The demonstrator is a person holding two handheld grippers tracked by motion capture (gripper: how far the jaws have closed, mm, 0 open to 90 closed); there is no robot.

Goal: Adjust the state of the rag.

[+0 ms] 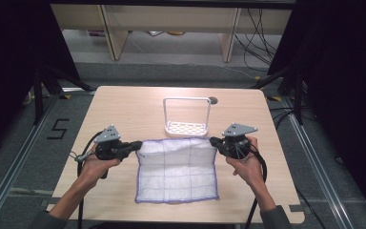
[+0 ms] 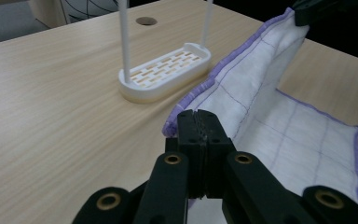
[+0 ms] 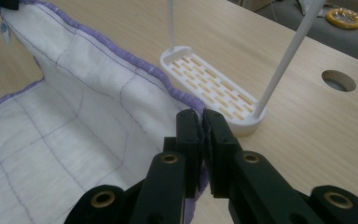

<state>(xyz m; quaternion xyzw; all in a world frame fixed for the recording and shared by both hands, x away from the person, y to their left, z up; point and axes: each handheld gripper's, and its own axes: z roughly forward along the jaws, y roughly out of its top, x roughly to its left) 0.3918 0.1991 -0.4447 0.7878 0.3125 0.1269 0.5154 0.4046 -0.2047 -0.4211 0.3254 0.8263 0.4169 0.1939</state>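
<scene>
A white mesh cloth [image 1: 176, 169] with purple edging and grid lines lies on the table, its far edge lifted. My left gripper [image 1: 137, 144] is shut on the cloth's far left corner [image 2: 175, 122]. My right gripper [image 1: 213, 141] is shut on the far right corner [image 3: 193, 108]. Both hold the edge a little above the tabletop, so the cloth [image 2: 265, 107] [image 3: 84, 107] rises from the table toward the jaws. The near half still rests flat.
A white slotted rack [image 1: 187, 127] with a tall wire handle stands just beyond the cloth, also seen as the rack [image 2: 165, 74] and the rack [image 3: 214, 88]. A round cable hole [image 1: 213, 100] is at the far edge of the wooden table [image 1: 124, 109].
</scene>
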